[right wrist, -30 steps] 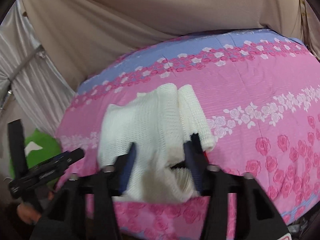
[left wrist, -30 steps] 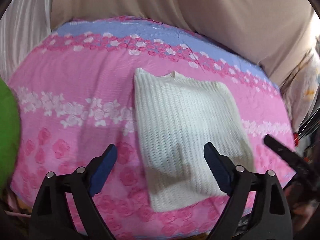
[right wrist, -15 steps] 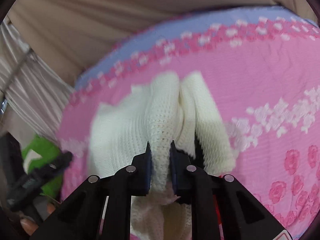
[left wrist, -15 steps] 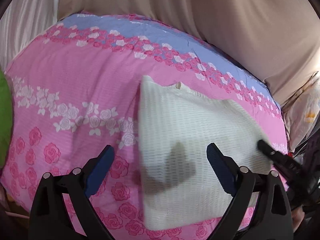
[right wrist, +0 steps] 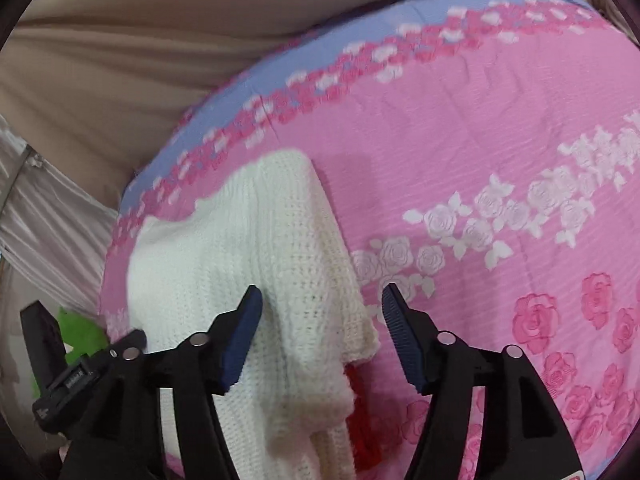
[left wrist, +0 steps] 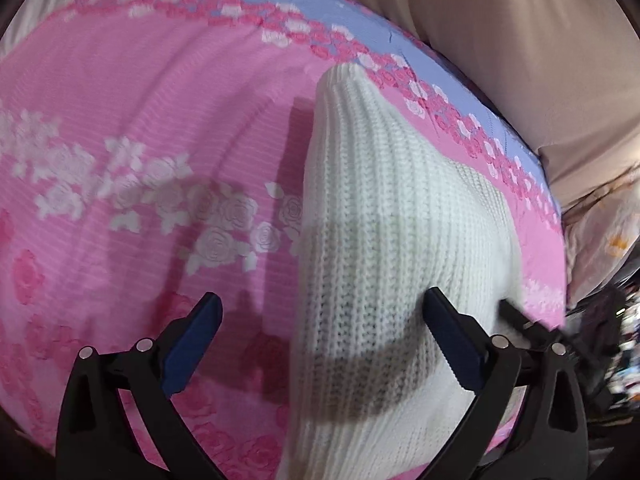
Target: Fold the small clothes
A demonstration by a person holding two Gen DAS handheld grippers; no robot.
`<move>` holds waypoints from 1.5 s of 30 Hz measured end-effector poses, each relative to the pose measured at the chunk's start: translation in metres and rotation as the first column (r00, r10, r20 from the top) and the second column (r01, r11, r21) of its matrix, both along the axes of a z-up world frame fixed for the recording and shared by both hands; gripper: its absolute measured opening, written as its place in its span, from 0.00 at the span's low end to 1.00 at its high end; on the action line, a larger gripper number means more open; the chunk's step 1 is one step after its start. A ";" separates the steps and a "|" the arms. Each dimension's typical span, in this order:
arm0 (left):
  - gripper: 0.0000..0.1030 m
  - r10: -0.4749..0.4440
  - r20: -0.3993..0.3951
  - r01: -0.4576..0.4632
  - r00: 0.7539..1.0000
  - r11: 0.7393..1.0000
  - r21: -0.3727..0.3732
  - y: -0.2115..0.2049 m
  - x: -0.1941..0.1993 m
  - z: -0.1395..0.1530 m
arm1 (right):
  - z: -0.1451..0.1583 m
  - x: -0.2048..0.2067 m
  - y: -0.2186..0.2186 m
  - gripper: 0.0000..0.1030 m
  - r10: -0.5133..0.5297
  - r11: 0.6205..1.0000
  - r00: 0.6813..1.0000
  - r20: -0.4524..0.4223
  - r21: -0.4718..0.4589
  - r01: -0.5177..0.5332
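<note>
left gripper (left wrist: 320,340): jaws spread wide, blue pads far apart and holding nothing. it hangs over the near edge of the bed, with the white knit between its fingers. the right-hand finger (left wrist: 452,344) overlaps the knit in the view; i cannot tell whether it touches. the left-hand finger sits over bare pink cover.

right gripper (right wrist: 320,336): jaws apart, though less widely than the left pair, and clamped on nothing. the folded edge of the knit lies in the gap between the pads. the left pad (right wrist: 240,336) is over the cloth; contact cannot be told. the right pad stands over pink cover, apart from the cloth.

white knit garment (left wrist: 384,248): a small ribbed sweater lying on the bed, folded into a long narrow shape. one end tapers toward the far edge near the blue band; the other reaches the near edge under the grippers. in the right wrist view (right wrist: 256,248) one layer sits folded over another, with a loose hem at the near end.

bed cover (left wrist: 140,140): pink with white and deep pink roses, and a blue band along the far edge.

red patch (right wrist: 362,428): something red shows beside the knit's near end; too hidden to name.

green object (right wrist: 80,336): off the bed's left edge, behind the left gripper's body.

backdrop (right wrist: 140,40): beige cloth beyond the far edge.
</note>
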State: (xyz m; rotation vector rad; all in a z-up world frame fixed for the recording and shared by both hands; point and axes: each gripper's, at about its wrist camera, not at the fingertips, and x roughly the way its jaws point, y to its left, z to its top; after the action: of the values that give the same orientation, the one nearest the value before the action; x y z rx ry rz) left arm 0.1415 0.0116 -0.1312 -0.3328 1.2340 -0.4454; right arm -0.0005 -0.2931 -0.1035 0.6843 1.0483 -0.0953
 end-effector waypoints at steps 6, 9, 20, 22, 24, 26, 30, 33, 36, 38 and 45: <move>0.45 -0.142 -0.022 0.140 0.990 0.986 -0.086 -0.018 0.018 0.016 | 0.004 -0.003 0.001 0.23 -0.046 0.983 0.996 0.072 0.179 0.033; 0.44 -0.207 0.074 0.211 0.975 0.977 -0.040 -0.018 0.021 0.045 | 0.037 -0.015 0.005 0.17 -0.074 0.975 0.983 0.171 0.218 0.036; 0.72 -0.133 0.225 0.075 0.965 0.966 0.246 -0.007 -0.006 0.061 | 0.075 -0.035 0.047 0.23 0.030 0.988 0.986 0.164 -0.153 -0.005; 0.75 -0.152 0.258 0.059 0.954 0.939 0.338 -0.011 -0.015 0.057 | 0.088 -0.033 0.064 0.15 0.102 0.974 0.980 0.168 -0.218 -0.064; 0.77 -0.191 0.235 0.077 0.953 0.902 0.425 -0.019 -0.017 0.037 | 0.069 -0.022 0.082 0.14 0.173 0.951 0.982 0.080 -0.274 -0.145; 0.82 -0.164 0.239 0.052 0.957 0.909 0.414 -0.015 -0.018 0.028 | 0.024 -0.012 0.094 0.13 0.215 0.914 0.974 -0.070 -0.337 -0.226; 0.85 -0.131 0.234 0.030 0.963 0.921 0.389 -0.004 -0.014 0.032 | 0.051 -0.026 0.081 0.18 0.143 0.946 0.989 0.044 -0.299 -0.123; 0.88 -0.078 0.202 0.004 0.976 0.939 0.344 0.004 -0.013 0.022 | 0.046 -0.021 0.062 0.64 0.073 0.955 0.997 0.030 -0.292 -0.061; 0.89 -0.061 0.200 -0.011 0.978 0.941 0.337 0.005 -0.014 0.021 | -0.005 0.001 0.047 0.59 0.081 0.990 0.996 -0.044 -0.108 -0.085; 0.89 -0.066 0.210 -0.013 0.976 0.936 0.352 0.002 -0.015 0.025 | -0.012 0.006 0.039 0.48 0.057 0.998 0.998 -0.004 -0.025 -0.057; 0.94 -0.085 0.271 -0.034 0.959 0.914 0.405 -0.006 -0.017 0.022 | 0.009 0.023 0.053 0.23 0.109 0.971 0.994 -0.028 -0.211 -0.113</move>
State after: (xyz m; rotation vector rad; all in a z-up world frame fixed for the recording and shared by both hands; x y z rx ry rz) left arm 0.1240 0.0057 -0.1092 0.1040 1.0181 -0.2372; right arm 0.0226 -0.2403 -0.0941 0.4306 1.0723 -0.1145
